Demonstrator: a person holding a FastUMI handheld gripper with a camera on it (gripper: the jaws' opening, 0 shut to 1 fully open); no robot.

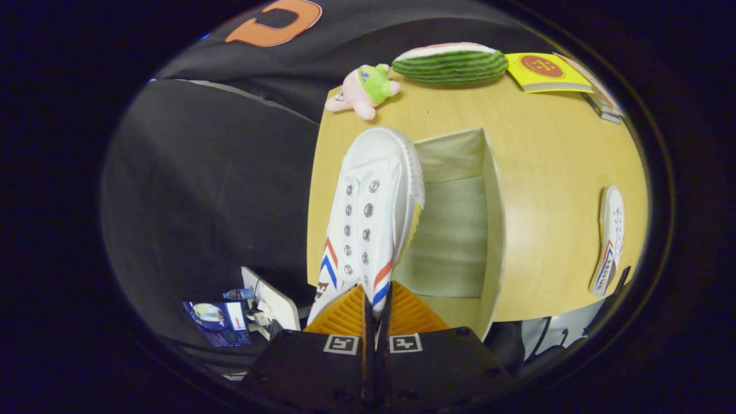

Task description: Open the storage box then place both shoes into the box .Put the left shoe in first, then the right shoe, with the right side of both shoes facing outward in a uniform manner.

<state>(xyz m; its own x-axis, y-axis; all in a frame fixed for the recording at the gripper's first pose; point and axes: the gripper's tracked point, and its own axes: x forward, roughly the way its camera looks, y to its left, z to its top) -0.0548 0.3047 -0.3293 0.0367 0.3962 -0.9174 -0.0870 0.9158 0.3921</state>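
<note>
My gripper [376,307] is shut on a white canvas shoe [374,213] with red and blue stripes, its orange fingers [345,315] pinching the shoe's side near the heel. The shoe hangs lengthwise, toe pointing away, over one side of the open white storage box [494,230], whose pale inside shows beside it. The second white shoe [610,238] lies on the wooden table [552,161], apart from the box on its other side.
Beyond the box, a pink and green plush toy [363,91], a watermelon-slice plush [451,63] and a yellow book [546,72] lie along the table's far edge. Off the table's other side, black cloth and some small items [241,313] sit lower down.
</note>
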